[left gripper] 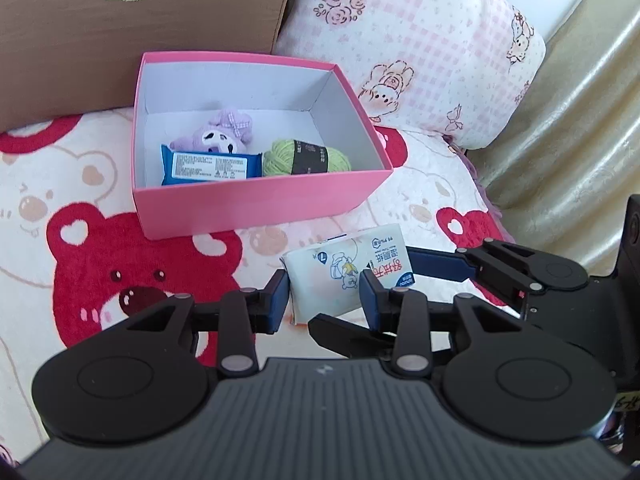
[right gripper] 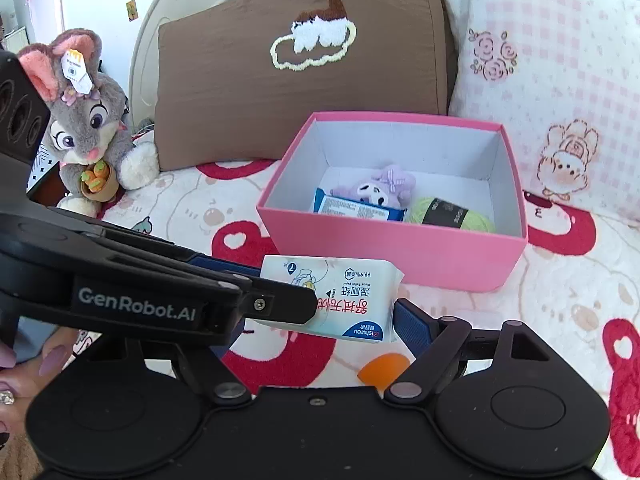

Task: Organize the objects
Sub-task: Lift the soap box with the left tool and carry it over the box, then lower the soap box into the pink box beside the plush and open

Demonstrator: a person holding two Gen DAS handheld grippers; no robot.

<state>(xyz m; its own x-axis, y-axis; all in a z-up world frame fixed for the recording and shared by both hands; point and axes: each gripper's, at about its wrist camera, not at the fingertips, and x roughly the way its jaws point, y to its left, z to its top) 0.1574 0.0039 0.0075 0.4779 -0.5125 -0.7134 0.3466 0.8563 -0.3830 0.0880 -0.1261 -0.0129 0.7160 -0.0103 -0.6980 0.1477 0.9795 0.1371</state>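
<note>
A white wet-wipe pack (left gripper: 344, 268) (right gripper: 336, 296) hangs just above the bear blanket, in front of the pink box (left gripper: 256, 200) (right gripper: 392, 256). My left gripper (left gripper: 326, 300) is shut on the pack across its width; its black finger (right gripper: 280, 304) lies over the pack in the right wrist view. My right gripper (right gripper: 328, 292) spans the pack lengthwise, with a blue finger (right gripper: 412, 324) (left gripper: 436, 270) pressed against each end. The box holds a purple plush (left gripper: 218, 136), a blue packet (left gripper: 210, 166) and a green yarn ball (left gripper: 308, 158).
Behind the box lean a brown pillow (right gripper: 300, 80) and a pink checked pillow (right gripper: 552, 80). A grey rabbit plush (right gripper: 84, 128) sits at the far left. An orange object (right gripper: 384, 368) lies under my right gripper. A gold curtain (left gripper: 580, 120) hangs at the right.
</note>
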